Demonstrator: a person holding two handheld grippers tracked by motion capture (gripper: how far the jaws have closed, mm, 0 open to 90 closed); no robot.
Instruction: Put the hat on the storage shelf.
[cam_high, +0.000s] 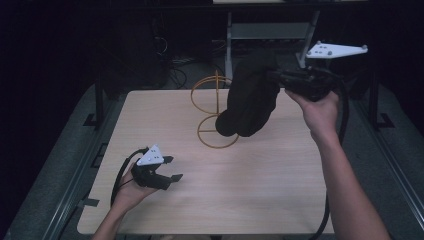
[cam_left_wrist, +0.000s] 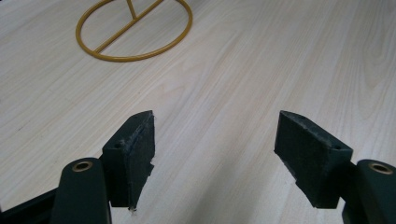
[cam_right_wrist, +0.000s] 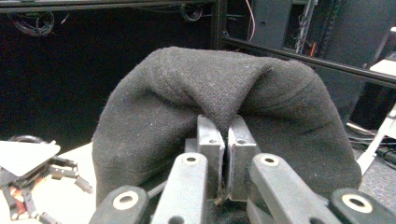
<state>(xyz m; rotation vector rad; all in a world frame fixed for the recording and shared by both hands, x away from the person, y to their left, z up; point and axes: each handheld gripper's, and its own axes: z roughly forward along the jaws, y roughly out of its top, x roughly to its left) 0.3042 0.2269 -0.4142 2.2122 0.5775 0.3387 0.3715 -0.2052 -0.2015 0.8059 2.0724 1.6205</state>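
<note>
A black knitted cloth (cam_high: 250, 97), shaped like a soft hat, hangs in the air over the far middle of the table, and my right gripper (cam_high: 272, 75) is shut on its upper edge. In the right gripper view the jaws (cam_right_wrist: 223, 135) pinch a fold of the cloth (cam_right_wrist: 224, 79), which drapes over both sides of them. Just left of and behind the cloth stands a gold wire stand (cam_high: 215, 107) with a ring base (cam_left_wrist: 134, 29). My left gripper (cam_high: 172, 169) rests low near the table's front left, open (cam_left_wrist: 215, 144), nothing between its pads.
The light wooden table (cam_high: 250, 190) is bare around the left gripper and along its front. Dark metal frames and cables lie behind the far edge. The left gripper (cam_right_wrist: 42, 179) appears small at the lower left of the right gripper view.
</note>
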